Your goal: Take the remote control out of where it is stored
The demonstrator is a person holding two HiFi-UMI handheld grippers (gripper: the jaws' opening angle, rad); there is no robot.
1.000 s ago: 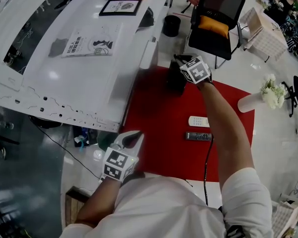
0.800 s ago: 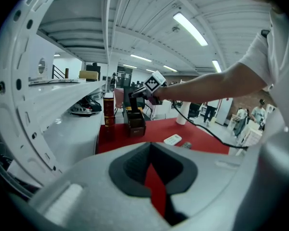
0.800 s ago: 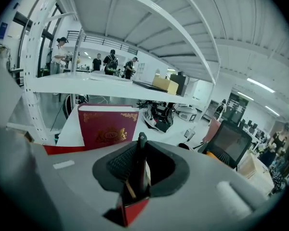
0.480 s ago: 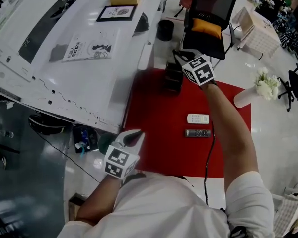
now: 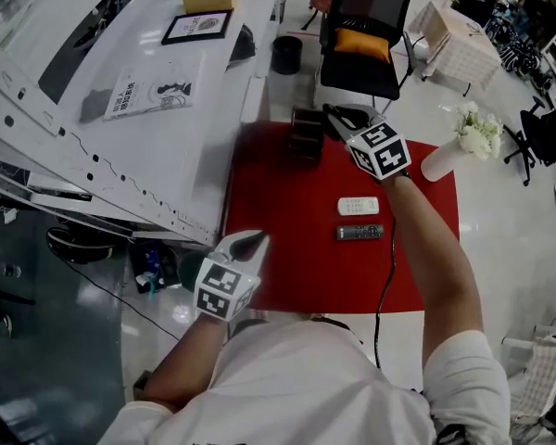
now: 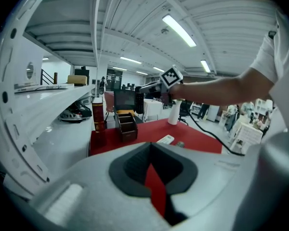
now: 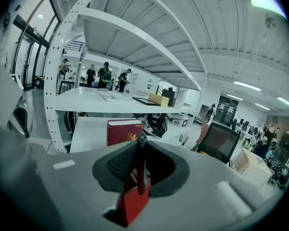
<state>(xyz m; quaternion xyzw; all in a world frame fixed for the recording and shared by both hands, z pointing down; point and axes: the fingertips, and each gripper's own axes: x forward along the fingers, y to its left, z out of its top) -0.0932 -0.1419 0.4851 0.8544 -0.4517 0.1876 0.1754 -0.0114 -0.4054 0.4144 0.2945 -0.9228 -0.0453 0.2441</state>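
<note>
1. While the right claw [image 5: 343, 117] hangs just beside the dark storage box [image 5: 306, 135] at the far edge of the red mat [image 5: 278, 267], its jaws are clamped on a slim dark remote control [image 7: 141, 167]. The remote is seen edge-on, upright between the pads.
2. The remote appears lifted out of the box. The head view does not show how far clear it is.
3. Handling, as judged: a light, rigid plastic body, not fragile. Its smooth broad faces are likely to slip.
4. The hold looks to be near one end, so the remote may pivot. A grip across the broad faces nearer the middle would be steadier.
5. The left claw [image 5: 248, 243] has its jaws together and empty at the mat's near edge, well apart from the box.
6. A white remote [image 5: 359, 206] and a black remote [image 5: 360, 233] lie flat on the mat.
</note>
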